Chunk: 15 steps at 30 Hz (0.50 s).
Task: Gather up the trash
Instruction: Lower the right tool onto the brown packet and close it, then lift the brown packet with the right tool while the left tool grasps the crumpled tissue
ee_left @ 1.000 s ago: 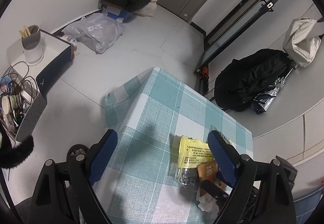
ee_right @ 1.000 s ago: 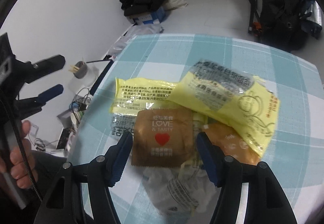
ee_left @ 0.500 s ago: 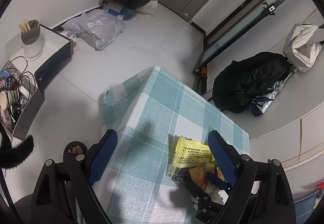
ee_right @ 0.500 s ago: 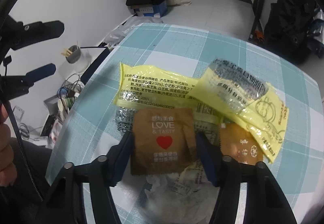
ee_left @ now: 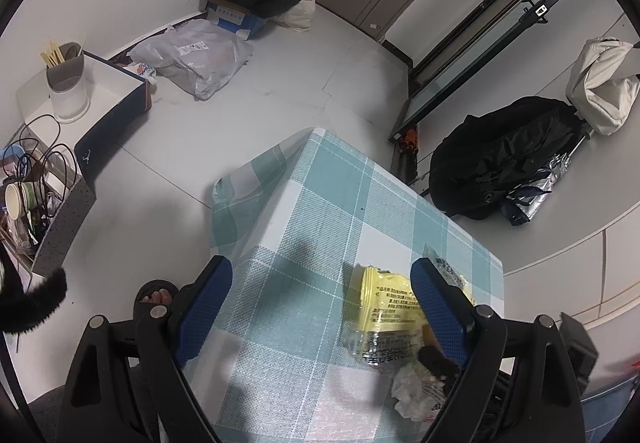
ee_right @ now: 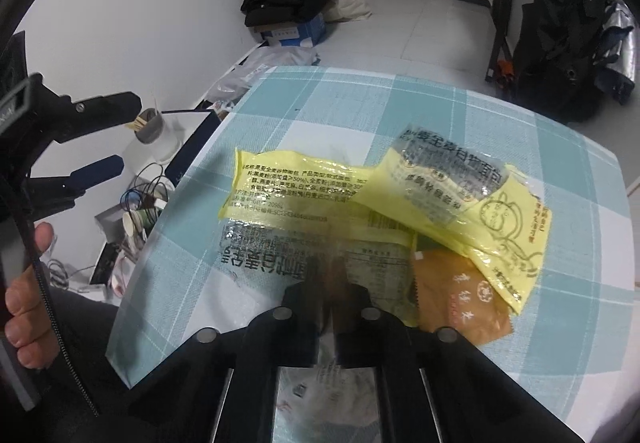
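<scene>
Now a brown wrapper (ee_right: 334,279) is pinched in the right gripper (ee_right: 332,295) (left gripper (ee_left: 320,307) gaping, empty); lifting is needed next.

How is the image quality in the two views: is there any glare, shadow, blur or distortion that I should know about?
Left wrist view: strong fisheye bending and dark corners; soft shadows lie on the checked tablecloth; focus is mostly sharp.
Right wrist view: the same bending; glare washes the print on the yellow wrapper; the brown packet between the shut fingers of the right gripper is smeared by blur.
</scene>
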Each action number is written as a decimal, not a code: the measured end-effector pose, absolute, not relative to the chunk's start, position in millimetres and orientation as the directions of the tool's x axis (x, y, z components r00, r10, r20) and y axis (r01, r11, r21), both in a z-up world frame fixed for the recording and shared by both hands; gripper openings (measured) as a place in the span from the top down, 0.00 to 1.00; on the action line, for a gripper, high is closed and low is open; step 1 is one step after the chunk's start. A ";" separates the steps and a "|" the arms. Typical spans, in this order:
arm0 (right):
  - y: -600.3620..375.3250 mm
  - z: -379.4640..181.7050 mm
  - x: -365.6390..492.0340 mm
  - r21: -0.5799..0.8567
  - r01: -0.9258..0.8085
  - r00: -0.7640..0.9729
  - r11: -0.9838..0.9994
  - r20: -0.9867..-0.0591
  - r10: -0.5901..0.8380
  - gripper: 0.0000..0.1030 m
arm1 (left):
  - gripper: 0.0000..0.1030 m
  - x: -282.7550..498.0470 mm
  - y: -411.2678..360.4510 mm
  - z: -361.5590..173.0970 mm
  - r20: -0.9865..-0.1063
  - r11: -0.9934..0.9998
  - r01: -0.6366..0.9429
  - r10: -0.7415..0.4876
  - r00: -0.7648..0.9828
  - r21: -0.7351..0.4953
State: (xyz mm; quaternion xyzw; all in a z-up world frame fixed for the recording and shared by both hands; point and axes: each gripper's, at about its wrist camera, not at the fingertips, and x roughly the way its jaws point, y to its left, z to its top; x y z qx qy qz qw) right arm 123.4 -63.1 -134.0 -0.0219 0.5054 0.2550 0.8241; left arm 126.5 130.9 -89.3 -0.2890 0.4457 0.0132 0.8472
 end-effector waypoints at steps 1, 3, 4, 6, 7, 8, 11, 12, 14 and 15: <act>-66.6 -132.1 121.7 0.219 -0.443 0.367 0.870 -0.841 0.398 0.96 | 0.14 126.0 130.7 -89.7 -0.765 0.836 -0.280 -0.231 0.600 -0.472; -70.7 -129.1 118.6 0.221 -0.445 0.373 0.868 -0.836 0.404 0.97 | 0.14 124.5 129.9 -90.6 -0.770 0.842 -0.278 -0.226 0.596 -0.462; -74.7 -126.2 116.0 0.225 -0.447 0.377 0.866 -0.830 0.411 0.97 | 0.14 123.4 128.8 -91.0 -0.773 0.845 -0.277 -0.224 0.594 -0.458; -80.2 -119.9 110.0 0.222 -0.452 0.390 0.864 -0.822 0.416 0.97 | 0.14 121.1 127.7 -91.3 -0.776 0.848 -0.269 -0.231 0.588 -0.456; -83.9 -115.8 107.6 0.225 -0.454 0.398 0.862 -0.815 0.422 0.97 | 0.14 119.3 126.6 -91.4 -0.775 0.849 -0.259 -0.243 0.584 -0.461; -85.9 -112.8 104.9 0.228 -0.454 0.404 0.861 -0.809 0.427 0.98 | 0.14 117.5 125.6 -91.4 -0.775 0.850 -0.248 -0.255 0.579 -0.465; -101.2 -100.8 92.4 0.237 -0.448 0.430 0.862 -0.789 0.440 0.98 | 0.14 110.0 118.7 -90.6 -0.776 0.857 -0.213 -0.284 0.563 -0.469; -109.9 -96.4 87.1 0.243 -0.441 0.441 0.864 -0.780 0.444 0.98 | 0.14 108.7 114.7 -89.8 -0.772 0.858 -0.197 -0.299 0.561 -0.475; -121.8 -91.9 82.3 0.246 -0.428 0.455 0.870 -0.773 0.443 0.98 | 0.14 102.9 103.5 -89.0 -0.766 0.860 -0.151 -0.338 0.547 -0.488; -129.1 -89.7 78.8 0.250 -0.421 0.461 0.872 -0.769 0.443 0.98 | 0.14 100.2 97.7 -88.6 -0.764 0.861 -0.129 -0.355 0.538 -0.492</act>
